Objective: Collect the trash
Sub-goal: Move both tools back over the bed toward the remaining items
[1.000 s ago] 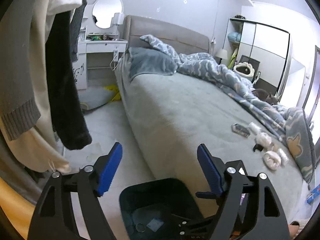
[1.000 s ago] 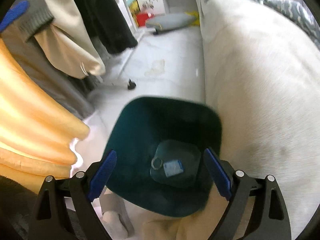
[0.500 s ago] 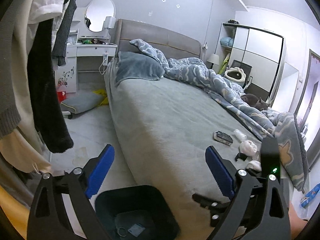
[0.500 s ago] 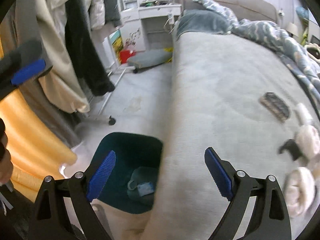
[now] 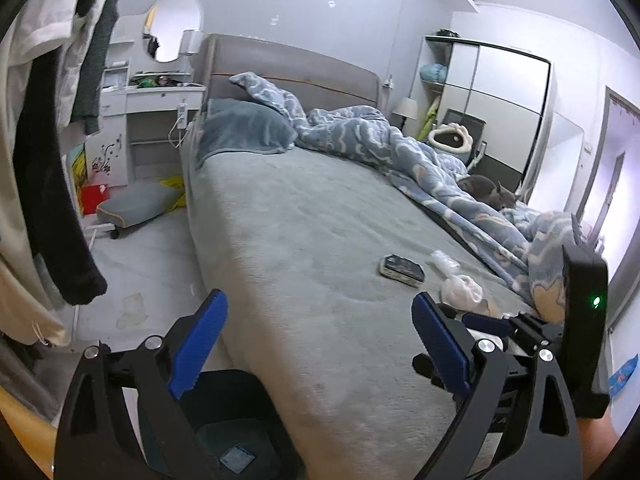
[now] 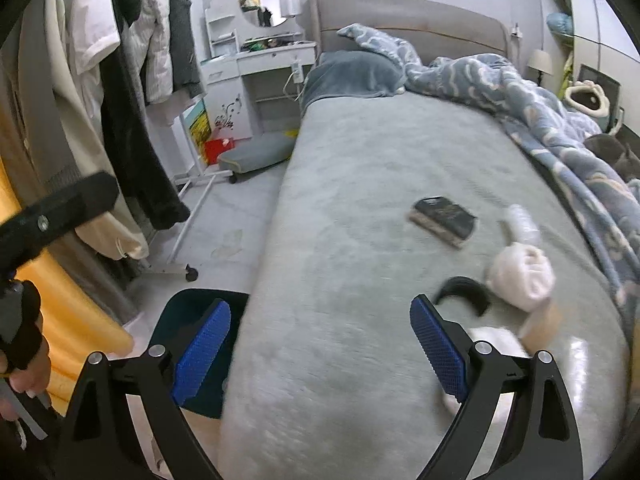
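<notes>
On the grey bed (image 6: 360, 160) lies the trash: a dark flat packet (image 6: 442, 220), a clear wrapper (image 6: 520, 222), a white tissue wad (image 6: 520, 276), a black curved piece (image 6: 464, 288) and another white wad (image 6: 496, 340). My right gripper (image 6: 320, 340) is open above the bed's near edge, with nothing between its blue pads. The dark teal bin (image 6: 188, 312) stands on the floor to its left. In the left wrist view my left gripper (image 5: 318, 340) is open and empty above the bin (image 5: 240, 420). The packet (image 5: 401, 267) and a tissue wad (image 5: 460, 290) lie ahead to the right.
Clothes (image 6: 132, 120) hang on a wheeled rack left of the bin. A blue quilt (image 5: 400, 148) and a grey cat (image 5: 486, 194) fill the bed's far side. A grey cushion (image 5: 136, 204) lies on the floor by the white dressing table (image 5: 156, 120).
Both views have swung up from the bin to the bed. My right gripper has risen from over the bin to the bed's edge. The left jaws have spread wider.
</notes>
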Available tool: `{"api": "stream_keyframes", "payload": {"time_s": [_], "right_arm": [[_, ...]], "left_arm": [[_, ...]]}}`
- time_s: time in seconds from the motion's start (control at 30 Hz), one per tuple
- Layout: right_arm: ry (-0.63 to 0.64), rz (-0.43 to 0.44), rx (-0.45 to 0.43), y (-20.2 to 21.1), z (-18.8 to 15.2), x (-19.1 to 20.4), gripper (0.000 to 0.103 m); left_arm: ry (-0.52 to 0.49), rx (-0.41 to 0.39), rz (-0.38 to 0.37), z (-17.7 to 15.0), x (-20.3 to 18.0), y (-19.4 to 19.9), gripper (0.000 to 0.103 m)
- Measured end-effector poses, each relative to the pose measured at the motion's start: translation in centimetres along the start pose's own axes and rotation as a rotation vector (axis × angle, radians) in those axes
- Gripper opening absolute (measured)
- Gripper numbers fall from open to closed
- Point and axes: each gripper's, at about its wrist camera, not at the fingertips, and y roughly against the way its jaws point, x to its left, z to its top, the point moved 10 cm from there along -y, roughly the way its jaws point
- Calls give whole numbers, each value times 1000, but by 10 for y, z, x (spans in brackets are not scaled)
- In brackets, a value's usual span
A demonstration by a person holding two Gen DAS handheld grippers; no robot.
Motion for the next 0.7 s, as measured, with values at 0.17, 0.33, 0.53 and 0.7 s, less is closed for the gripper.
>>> {"api": "stream_keyframes", "payload": {"time_s": [0.17,0.33,0.53,0.7], "right_arm": [[-24,-35,-27,17,-4,-27,93],[-50,-55,-37,28,-10,-50,93],[-83,-79,-41,39,-20,-79,93],[-106,-101,-41,47,-30,-100,93]], "left_arm": [[-21,9,-25,-4,-25,-9,95],[-48,31,-43,-12,-48,-20,95],[-71,59,-78,-20,-77,-32,95],[-99,82,-96,-29,-100,-40,95]]}}
